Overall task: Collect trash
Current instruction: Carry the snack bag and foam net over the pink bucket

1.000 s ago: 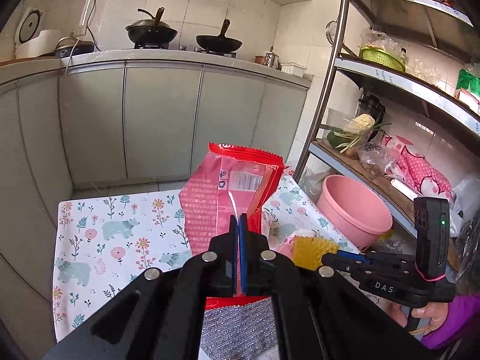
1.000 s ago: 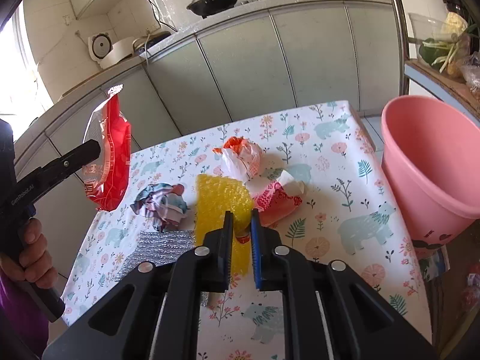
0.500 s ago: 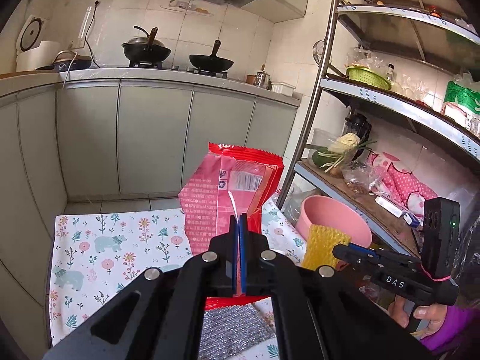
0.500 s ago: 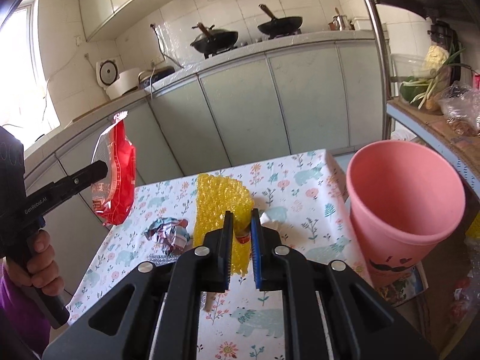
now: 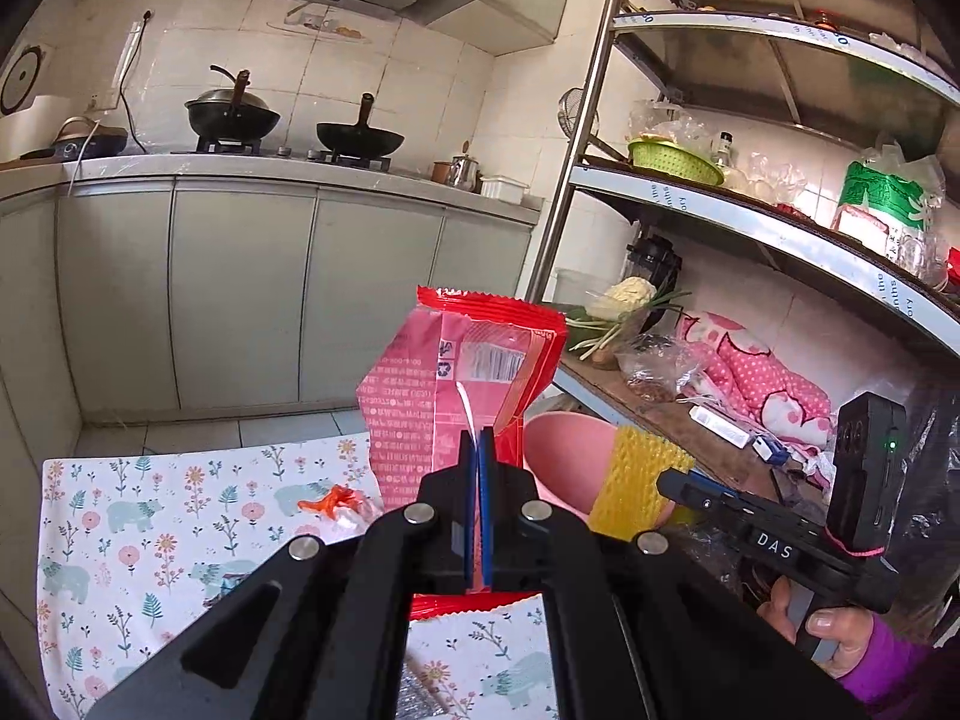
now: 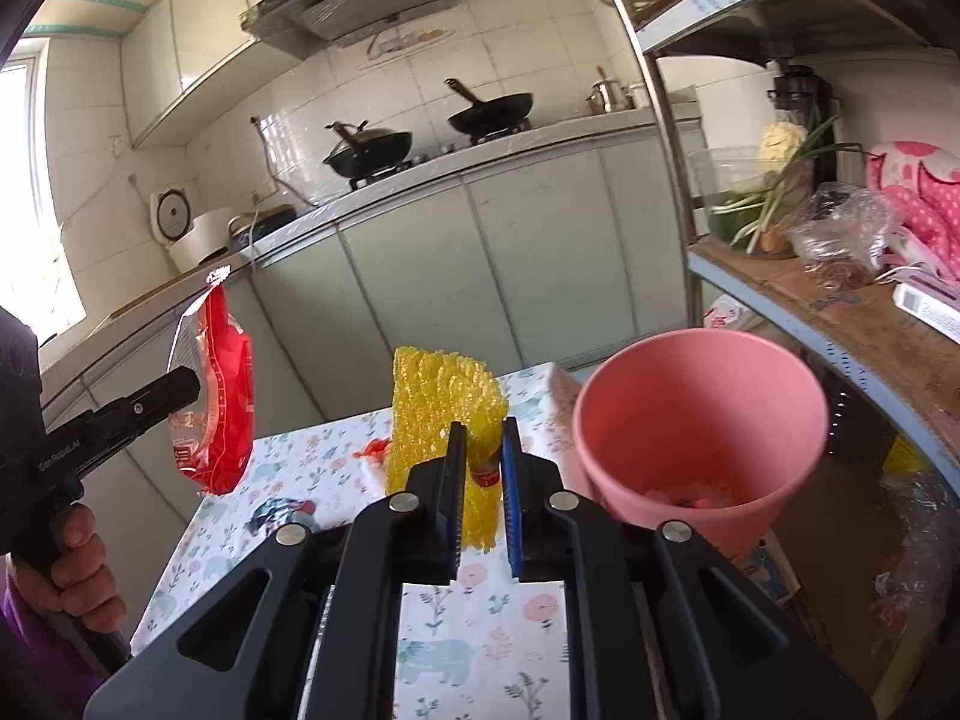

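My left gripper (image 5: 479, 450) is shut on a red snack wrapper (image 5: 462, 384) and holds it upright above the floral table. The wrapper also shows in the right wrist view (image 6: 216, 396). My right gripper (image 6: 483, 441) is shut on a yellow foam net (image 6: 438, 402), lifted beside the pink bin (image 6: 696, 414). The net (image 5: 636, 480) and the bin (image 5: 564, 456) show in the left wrist view too. Some trash lies at the bin's bottom. An orange-and-white bag (image 5: 336, 501) and a crumpled colourful wrapper (image 6: 276, 513) lie on the table.
The table with the floral cloth (image 5: 150, 528) stands before grey kitchen cabinets (image 5: 240, 288). A metal shelf rack (image 5: 750, 222) with vegetables and bags stands at the right, just behind the bin. A silver foil piece (image 5: 414, 696) lies under my left gripper.
Both grippers have risen with their trash and swung right towards the pink bin. The yellow net left the table and now hangs next to the bin's rim.
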The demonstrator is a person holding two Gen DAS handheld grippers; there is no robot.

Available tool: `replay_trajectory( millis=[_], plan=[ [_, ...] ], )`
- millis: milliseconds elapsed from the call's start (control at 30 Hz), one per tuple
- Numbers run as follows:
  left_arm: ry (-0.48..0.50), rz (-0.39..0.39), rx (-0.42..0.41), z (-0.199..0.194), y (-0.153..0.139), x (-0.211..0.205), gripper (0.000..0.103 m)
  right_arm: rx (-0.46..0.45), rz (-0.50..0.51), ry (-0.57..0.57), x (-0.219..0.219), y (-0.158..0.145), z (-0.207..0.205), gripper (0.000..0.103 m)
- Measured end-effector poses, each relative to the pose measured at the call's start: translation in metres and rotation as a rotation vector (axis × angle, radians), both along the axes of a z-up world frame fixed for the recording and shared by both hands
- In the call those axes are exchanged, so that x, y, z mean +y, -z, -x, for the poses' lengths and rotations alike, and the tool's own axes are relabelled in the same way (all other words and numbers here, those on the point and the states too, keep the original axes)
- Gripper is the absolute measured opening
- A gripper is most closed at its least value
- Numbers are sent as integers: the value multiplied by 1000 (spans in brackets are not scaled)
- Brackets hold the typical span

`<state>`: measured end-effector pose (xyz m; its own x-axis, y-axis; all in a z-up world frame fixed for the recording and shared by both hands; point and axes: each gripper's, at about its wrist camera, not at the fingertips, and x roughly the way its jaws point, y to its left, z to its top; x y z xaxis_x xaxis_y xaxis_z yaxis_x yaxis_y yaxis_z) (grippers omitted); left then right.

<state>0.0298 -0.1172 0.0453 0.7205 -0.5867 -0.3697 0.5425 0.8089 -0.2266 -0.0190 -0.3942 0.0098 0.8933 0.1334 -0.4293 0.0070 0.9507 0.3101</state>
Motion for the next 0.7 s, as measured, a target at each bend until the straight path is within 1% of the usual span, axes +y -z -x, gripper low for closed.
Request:
replay_trajectory(
  millis=[333, 500, 700],
  plan=[
    [91, -7, 17, -15, 4, -60, 0, -16, -17, 123, -50, 5, 3, 11],
    [138, -24, 32, -28, 13, -97, 0, -5, -24, 171, -74, 15, -6, 12],
    [189, -16, 53, -46, 27, -140, 0, 24, -27, 210, -95, 31, -18, 12]
  ],
)
